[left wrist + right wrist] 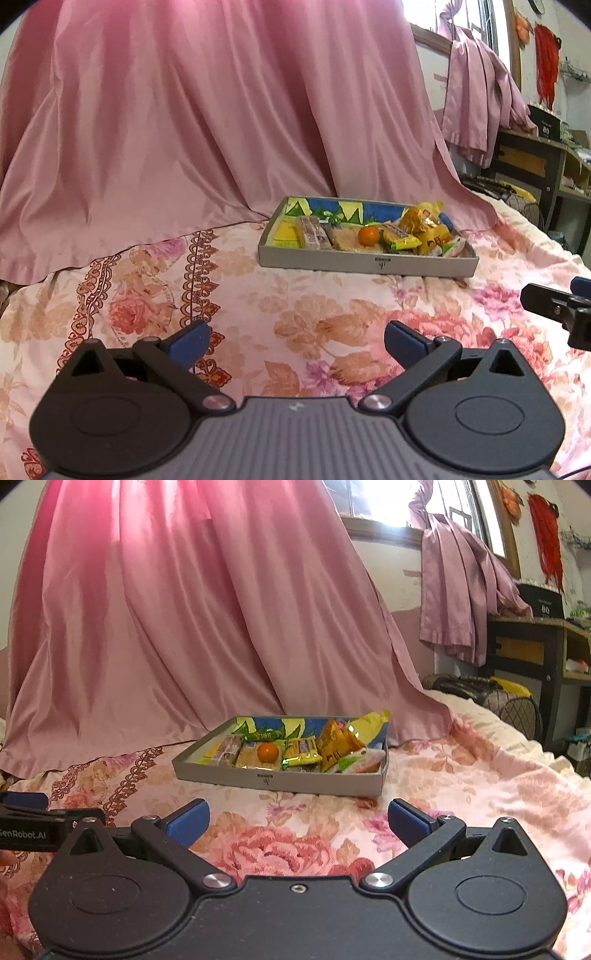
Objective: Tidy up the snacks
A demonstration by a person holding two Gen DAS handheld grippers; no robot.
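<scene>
Pink satin curtains point(192, 110) hang behind a bed, and their hem pools on a floral bedspread point(325, 306) printed with roses and leaves. Daylight comes through a window point(388, 502) at the upper right, where a second mauve curtain point(458, 587) is bunched against the wall, with a dark desk point(524, 642) beyond it.

On the bedspread, just in front of the curtain hem, sits a shallow grey box point(365, 264) with a blue, yellow and green printed lining. It holds the snacks. A small orange point(368, 236) rests on a tan wrapped biscuit pack point(345, 238) near the middle. To its left lies a long pale wrapped bar point(314, 232). To its right are a yellow-green packet point(400, 240) and crinkled golden-yellow bags point(424, 221) piled toward the right end, with a pale green-and-pink wrapper point(456, 245) in the near right corner. No snack can be seen on the bedspread outside the box.

The left gripper point(297, 341) hovers low over the bedspread, well short of the box, its jaws spread wide with nothing between the blue pads point(190, 341). The right gripper point(298, 821) is held likewise, near the box's front wall, jaws spread and empty. Each gripper shows at the edge of the other's view, so they sit side by side.
</scene>
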